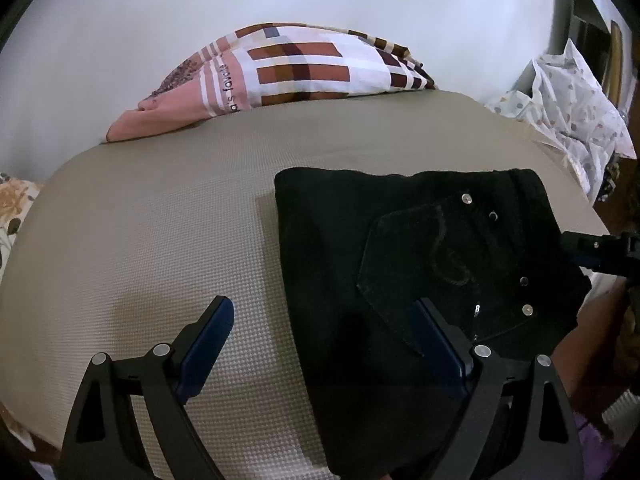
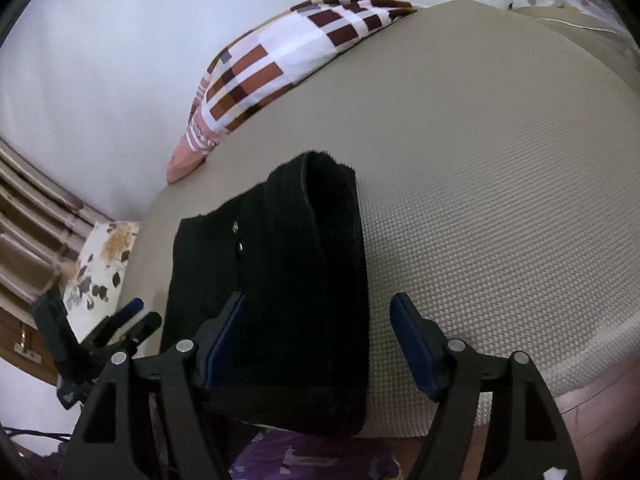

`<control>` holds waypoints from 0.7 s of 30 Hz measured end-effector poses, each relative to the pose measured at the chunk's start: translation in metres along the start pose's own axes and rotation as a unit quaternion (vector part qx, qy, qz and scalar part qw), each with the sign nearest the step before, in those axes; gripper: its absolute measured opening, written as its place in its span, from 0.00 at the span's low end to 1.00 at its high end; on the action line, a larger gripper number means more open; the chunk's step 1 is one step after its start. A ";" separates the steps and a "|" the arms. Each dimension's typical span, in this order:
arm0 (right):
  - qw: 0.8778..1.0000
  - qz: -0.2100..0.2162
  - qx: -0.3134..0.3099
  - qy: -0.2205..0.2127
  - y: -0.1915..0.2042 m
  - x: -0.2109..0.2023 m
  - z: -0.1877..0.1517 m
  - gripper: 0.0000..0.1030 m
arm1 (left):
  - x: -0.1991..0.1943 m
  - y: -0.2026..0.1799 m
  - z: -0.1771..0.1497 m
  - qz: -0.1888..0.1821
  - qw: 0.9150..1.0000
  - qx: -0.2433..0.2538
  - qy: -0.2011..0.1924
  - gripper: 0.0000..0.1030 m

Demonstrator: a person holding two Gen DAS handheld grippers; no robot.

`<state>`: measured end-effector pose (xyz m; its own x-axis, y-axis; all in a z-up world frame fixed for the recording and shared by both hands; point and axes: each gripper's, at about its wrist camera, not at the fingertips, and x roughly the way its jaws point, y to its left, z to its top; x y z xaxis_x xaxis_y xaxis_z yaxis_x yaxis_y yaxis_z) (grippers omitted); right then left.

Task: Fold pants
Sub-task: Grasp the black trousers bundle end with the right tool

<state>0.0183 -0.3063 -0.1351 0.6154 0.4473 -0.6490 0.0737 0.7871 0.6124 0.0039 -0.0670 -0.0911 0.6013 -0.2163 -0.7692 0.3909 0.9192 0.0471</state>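
Black pants (image 1: 420,264) lie folded into a thick rectangle on the beige textured mattress (image 1: 160,220), back pocket and metal rivets facing up. My left gripper (image 1: 324,312) is open and empty, hovering over the pants' left edge. In the right wrist view the same pants (image 2: 288,300) lie at the mattress (image 2: 500,200) near edge, folded layers visible at the far end. My right gripper (image 2: 320,308) is open and empty, just above the bundle. The left gripper (image 2: 136,316) shows at the lower left; the right gripper (image 1: 592,250) shows at the right edge.
A checked pillow (image 1: 280,68) lies at the mattress head against the white wall. A floral cushion (image 2: 100,264) sits to the left. A patterned plastic bag (image 1: 572,112) lies at the far right. Purple fabric (image 2: 312,456) lies below the mattress edge.
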 end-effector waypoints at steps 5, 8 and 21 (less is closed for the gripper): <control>1.000 -0.011 -0.020 0.016 0.004 0.013 0.000 0.69 | 0.004 0.003 0.001 0.004 1.000 -0.001 0.007 0.87; 0.999 -0.014 -0.023 0.026 0.003 0.022 0.002 0.69 | 0.008 0.005 0.002 0.009 1.000 -0.001 0.014 0.87; 0.996 -0.001 -0.078 0.046 0.017 0.044 0.012 0.79 | 0.035 0.014 0.001 0.010 0.998 -0.002 0.058 0.87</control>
<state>0.0557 -0.2784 -0.1484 0.5409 0.4762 -0.6933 -0.0513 0.8414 0.5379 0.0315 -0.0617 -0.1171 0.5239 -0.1579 -0.8370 0.3761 0.9245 0.0611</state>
